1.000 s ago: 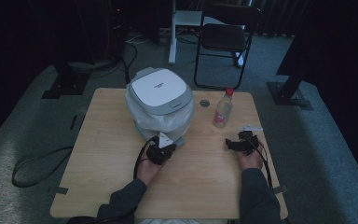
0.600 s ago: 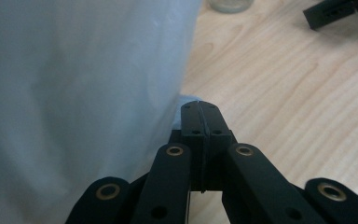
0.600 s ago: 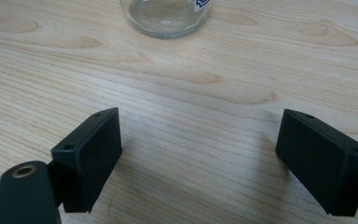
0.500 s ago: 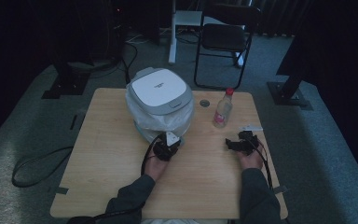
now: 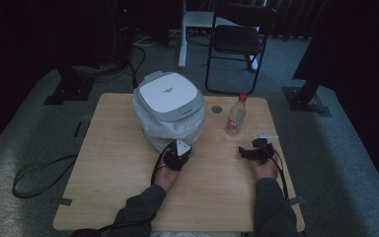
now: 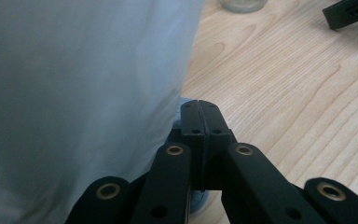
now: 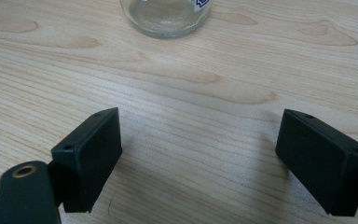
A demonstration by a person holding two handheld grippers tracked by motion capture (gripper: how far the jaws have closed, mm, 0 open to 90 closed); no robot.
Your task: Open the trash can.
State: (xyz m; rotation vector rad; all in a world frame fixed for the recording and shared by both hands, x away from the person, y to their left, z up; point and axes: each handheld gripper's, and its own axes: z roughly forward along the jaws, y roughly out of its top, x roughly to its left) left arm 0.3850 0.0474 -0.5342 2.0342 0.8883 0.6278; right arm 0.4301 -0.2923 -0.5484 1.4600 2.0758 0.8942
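High view: I see a white-lidded cooker (image 5: 168,106) wrapped in clear plastic at the back middle of the bench (image 5: 113,168), lid up. My left claw (image 5: 178,154) is closed and empty against its base; my right claw (image 5: 250,152) gapes empty near an upright bottle (image 5: 236,115).

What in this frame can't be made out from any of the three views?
- Rice cooker contents: lid shut, high view.
- Cooker's top: cut off by the frame edge, left gripper view.
- Bottle label text: too small, high view; the right gripper view crops the bottle.
- Small white item: too small to identify.
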